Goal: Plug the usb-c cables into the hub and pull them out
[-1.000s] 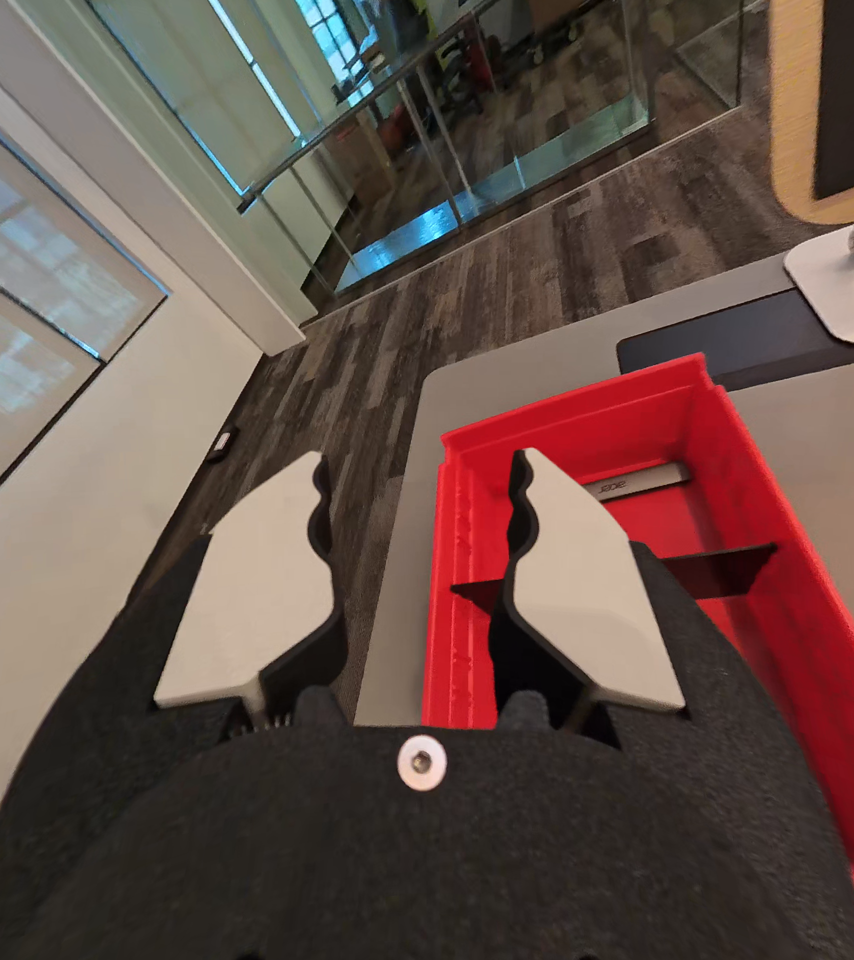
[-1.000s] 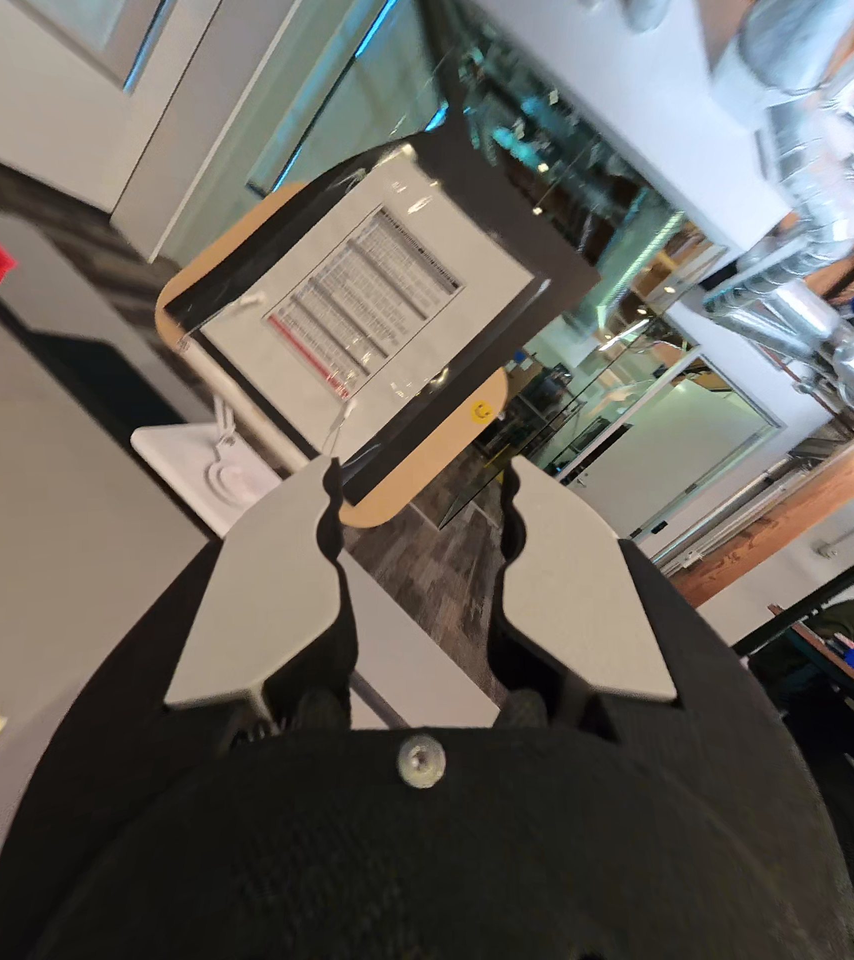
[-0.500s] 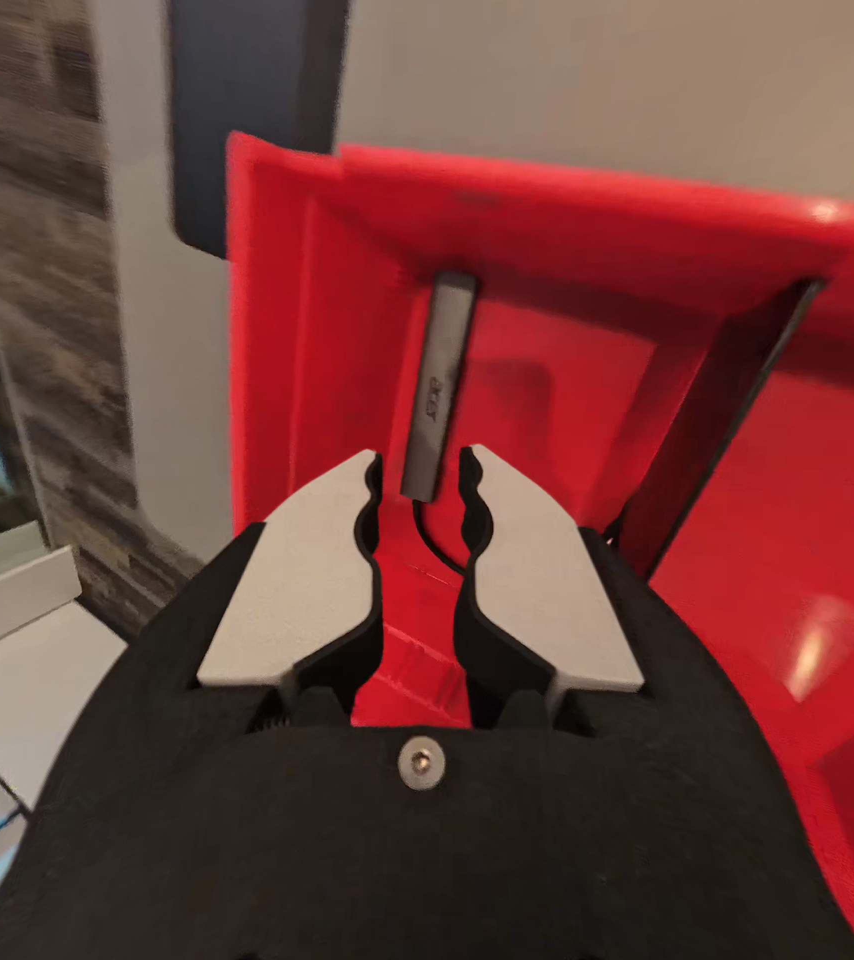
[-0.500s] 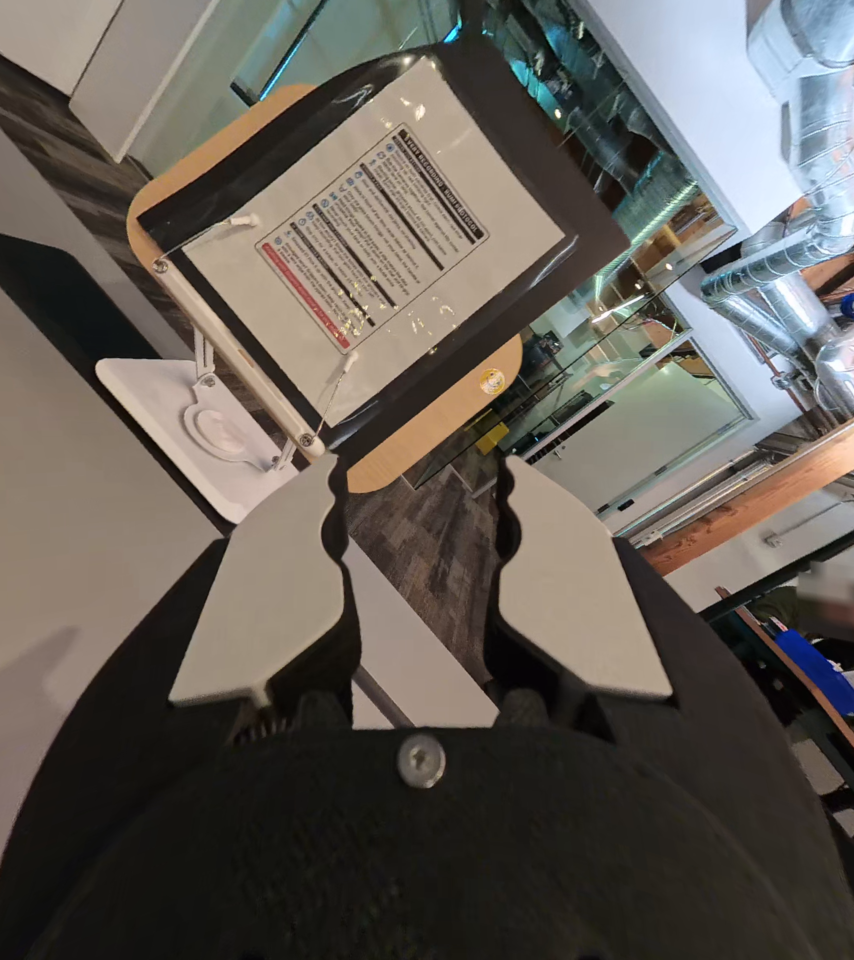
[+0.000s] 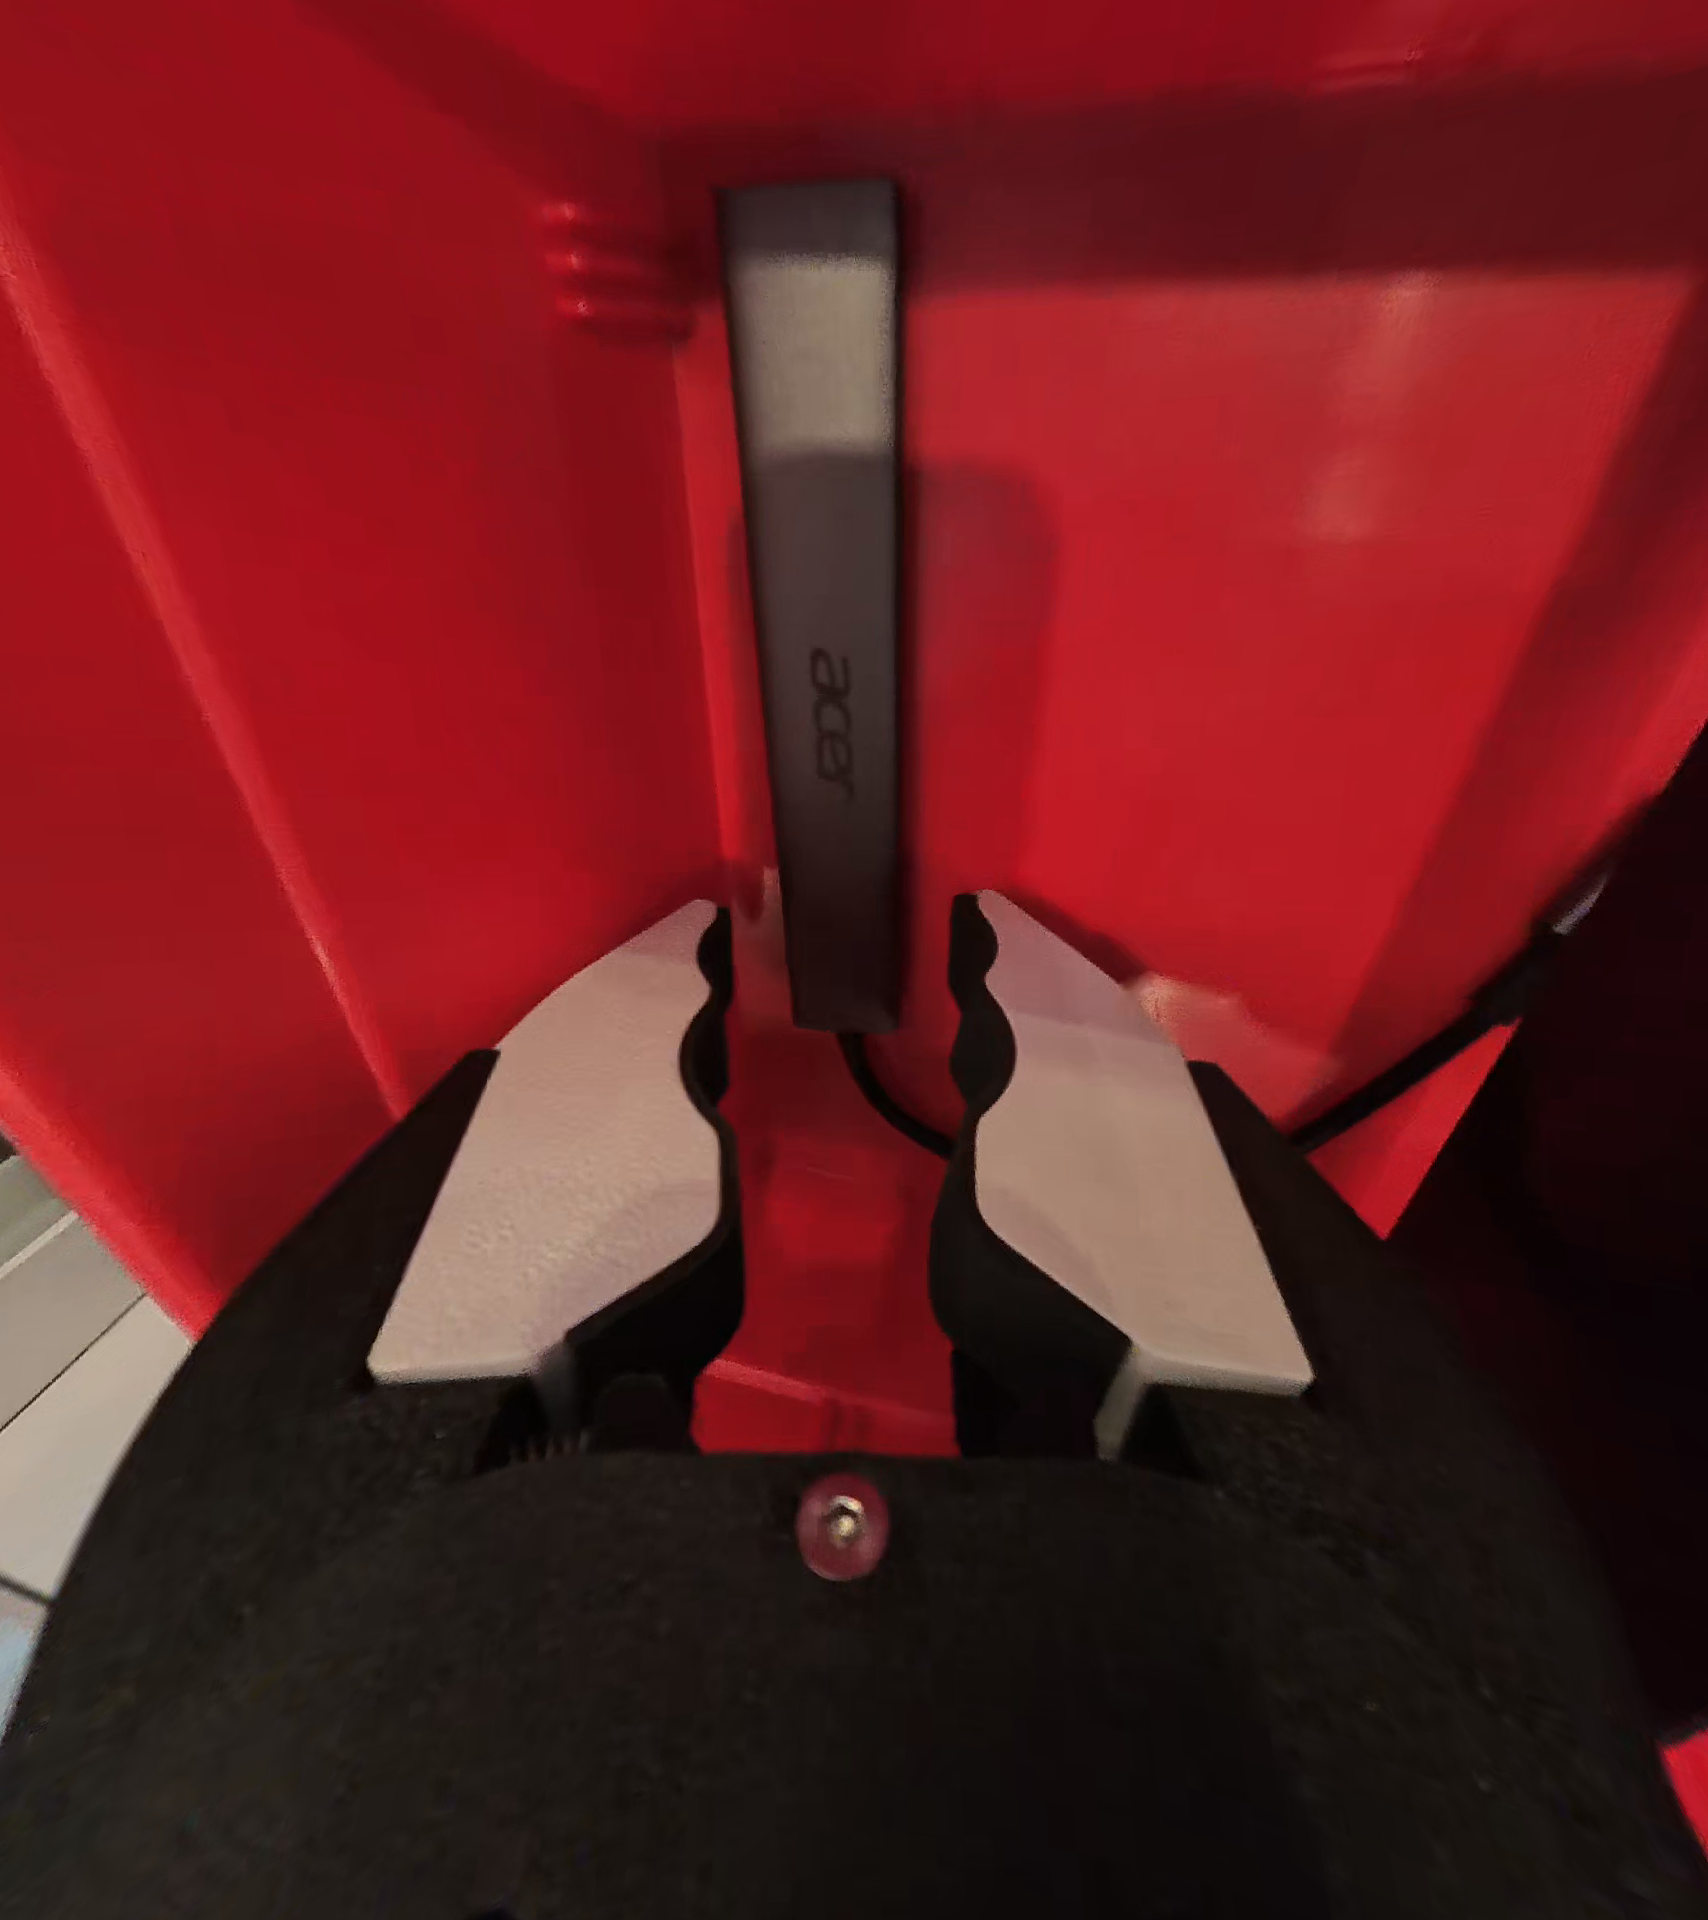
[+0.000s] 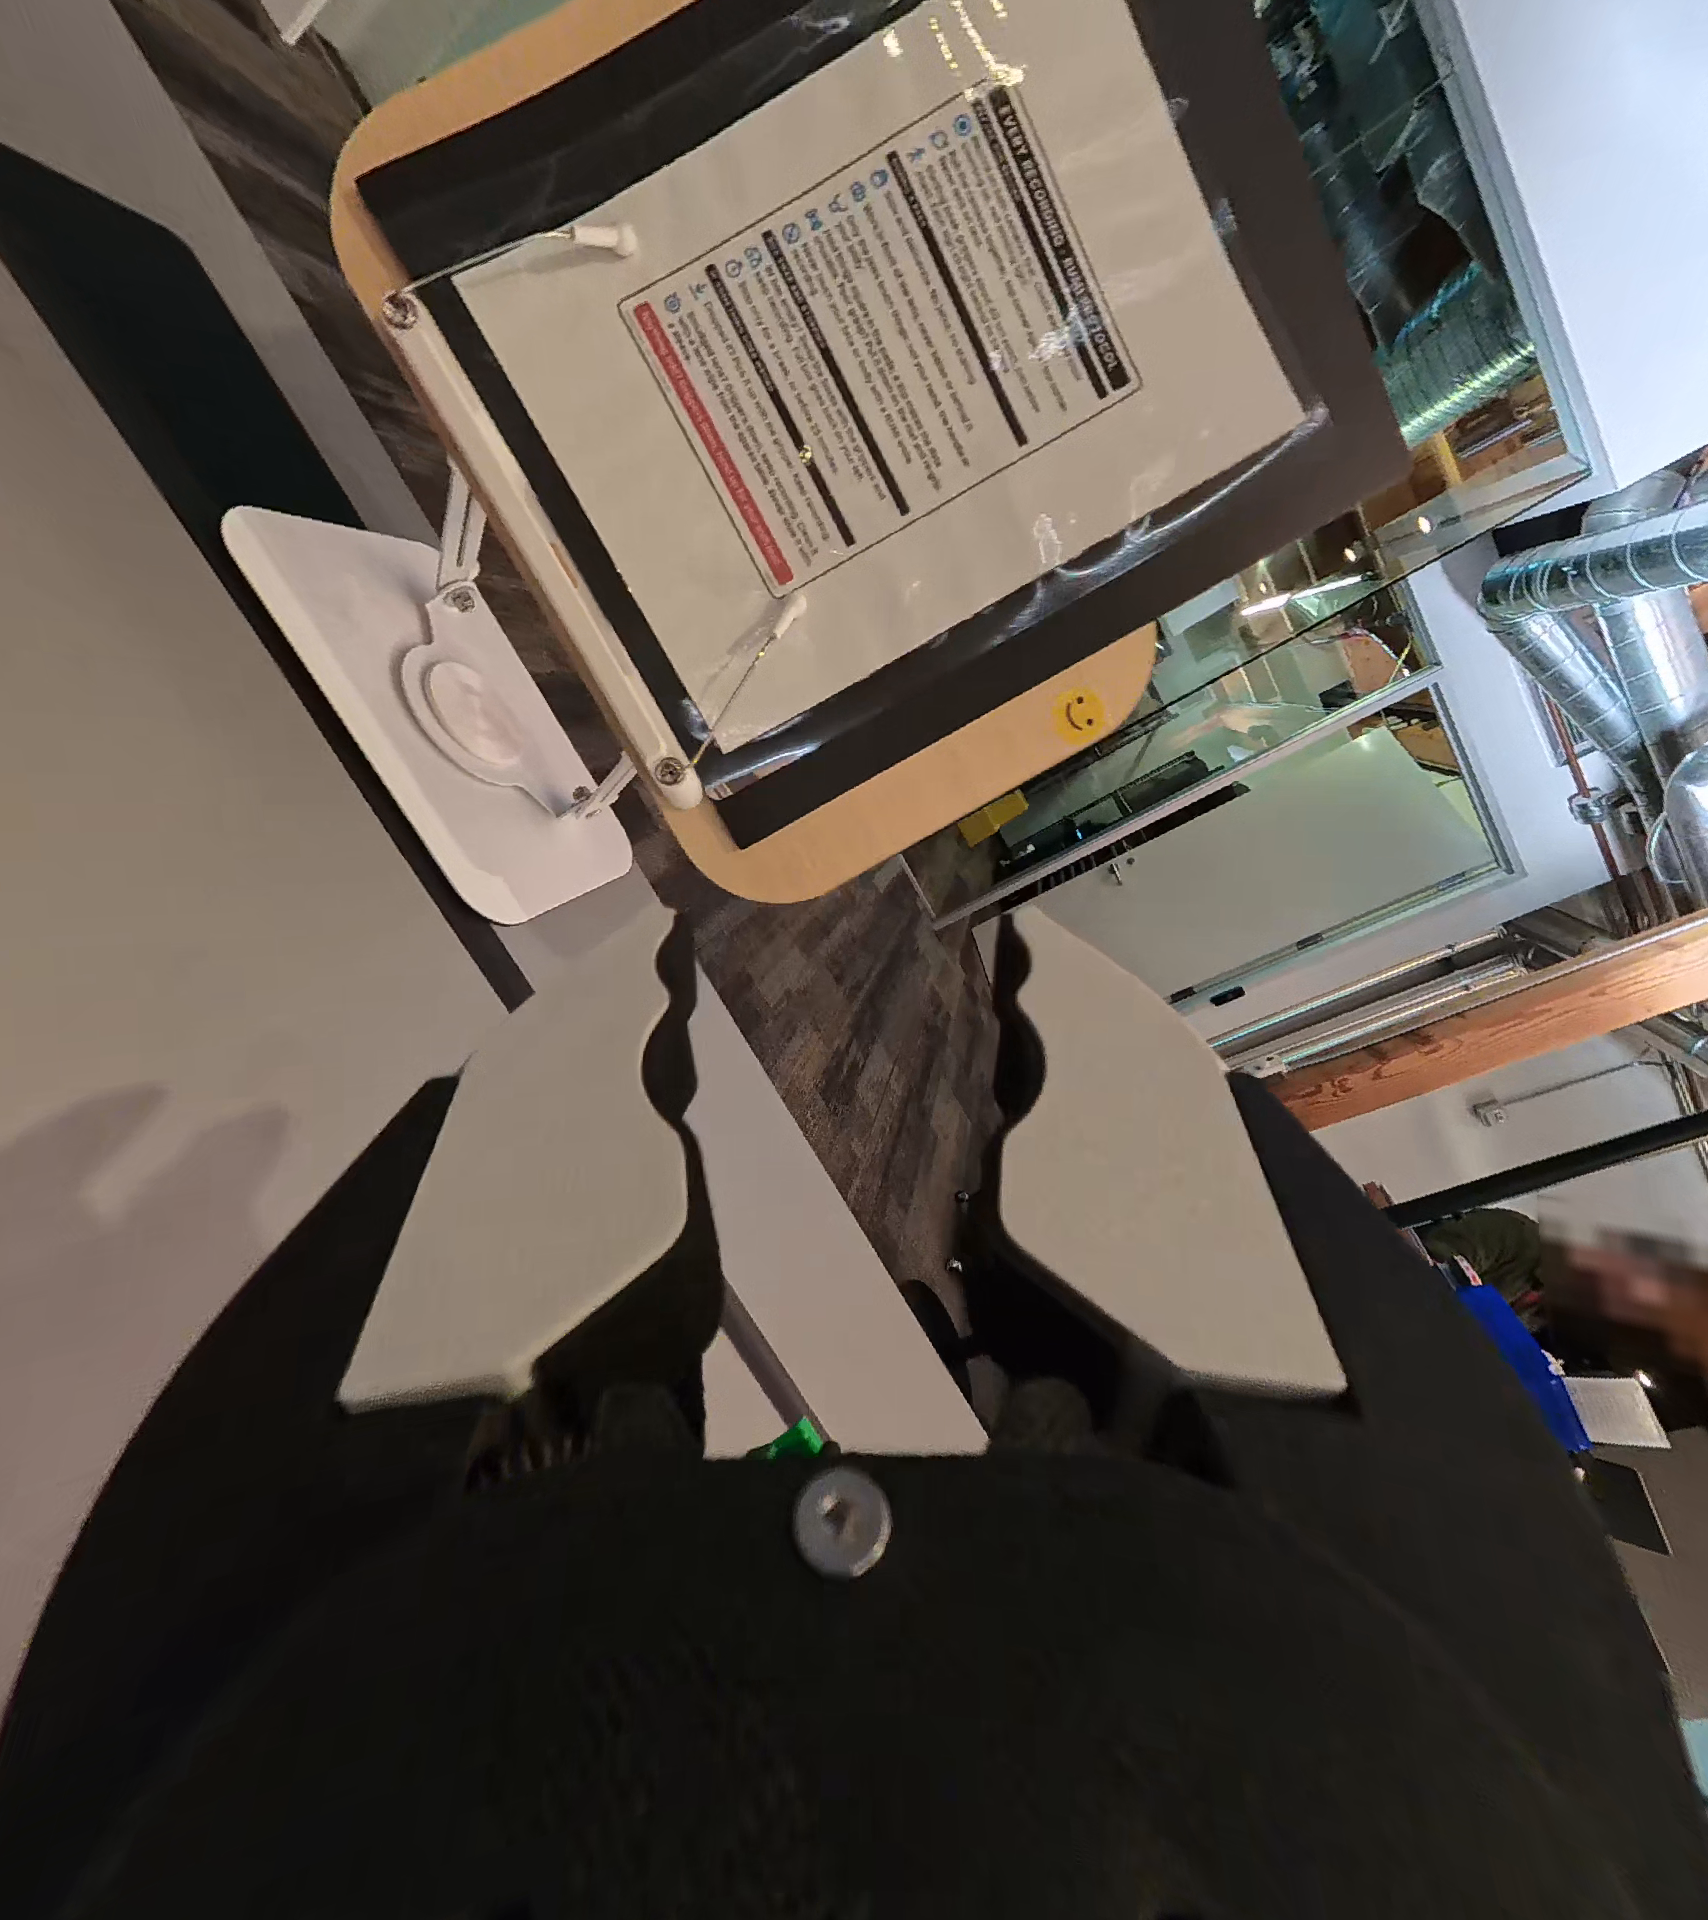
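A slim grey hub (image 5: 824,582) lies on the floor of a red bin (image 5: 310,520), close to its left wall. A thin black cable (image 5: 886,1101) runs from the hub's near end and curves off to the right. My left gripper (image 5: 839,925) is open, low inside the bin, and its fingertips flank the hub's near end without touching it. My right gripper (image 6: 842,940) is open and empty, held above the grey table (image 6: 102,883) and pointing past its far edge. No loose usb-c cable shows in either view.
A black divider (image 5: 1660,1195) stands in the bin at the right of the hub. A white stand (image 6: 434,717) holds a wooden board with a printed sheet (image 6: 829,364) on the table beside a dark mat (image 6: 154,343). Carpeted floor (image 6: 860,1049) lies beyond the table edge. Spacing between my two grippers at the tips: around 55 cm.
My left gripper swung down into the red bin and came close to the hub; its jaws narrowed, then opened a little around the hub's end. My right gripper tilted slightly and stayed open.
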A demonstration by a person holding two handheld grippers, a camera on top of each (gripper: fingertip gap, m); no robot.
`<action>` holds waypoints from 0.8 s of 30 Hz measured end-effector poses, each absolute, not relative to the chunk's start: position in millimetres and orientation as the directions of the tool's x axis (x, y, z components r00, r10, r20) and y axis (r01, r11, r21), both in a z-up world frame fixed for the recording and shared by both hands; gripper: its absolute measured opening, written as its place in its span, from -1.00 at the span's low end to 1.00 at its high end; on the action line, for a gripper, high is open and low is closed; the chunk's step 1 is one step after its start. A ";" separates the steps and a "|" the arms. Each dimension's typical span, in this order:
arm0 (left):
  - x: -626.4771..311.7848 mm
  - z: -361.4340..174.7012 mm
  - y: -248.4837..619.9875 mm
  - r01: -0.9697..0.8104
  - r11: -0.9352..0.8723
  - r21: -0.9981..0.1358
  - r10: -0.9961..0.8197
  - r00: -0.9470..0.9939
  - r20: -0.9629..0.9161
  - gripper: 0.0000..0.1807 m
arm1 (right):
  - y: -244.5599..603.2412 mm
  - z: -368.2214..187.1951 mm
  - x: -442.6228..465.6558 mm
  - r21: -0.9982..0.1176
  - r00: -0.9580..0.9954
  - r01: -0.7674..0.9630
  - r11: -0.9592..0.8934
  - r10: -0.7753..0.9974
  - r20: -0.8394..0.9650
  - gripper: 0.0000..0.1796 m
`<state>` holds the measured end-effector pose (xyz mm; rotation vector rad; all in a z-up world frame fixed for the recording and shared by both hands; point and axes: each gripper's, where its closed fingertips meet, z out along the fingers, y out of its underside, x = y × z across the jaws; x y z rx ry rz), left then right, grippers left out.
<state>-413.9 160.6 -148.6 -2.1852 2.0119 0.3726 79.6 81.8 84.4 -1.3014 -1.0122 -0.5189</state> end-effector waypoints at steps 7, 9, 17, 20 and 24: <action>-413.6 -153.4 151.0 -0.993 -0.099 0.069 -0.988 0.089 -0.125 -0.75 | 81.5 72.1 71.4 -0.526 0.465 0.815 0.243 0.267 0.844 -0.38; -414.0 -153.4 150.7 -0.986 -0.123 0.111 -0.988 0.112 -0.108 -0.76 | 80.7 71.1 70.9 -0.521 0.458 0.819 0.242 0.272 0.846 -0.38; -437.8 -116.6 166.6 -0.899 -0.195 0.393 -0.896 0.000 -0.444 -0.77 | 77.9 74.2 73.1 -0.527 0.460 0.809 0.260 0.277 0.844 -0.38; -437.7 -95.7 167.9 -0.870 -0.188 0.457 -0.849 -0.089 -0.520 -0.76 | 76.1 76.8 73.3 -0.532 0.466 0.804 0.266 0.275 0.841 -0.38; -433.1 -66.5 170.3 -0.851 -0.204 0.485 -0.781 -0.158 -0.605 -0.77 | 72.5 80.9 71.7 -0.529 0.464 0.801 0.279 0.269 0.844 -0.38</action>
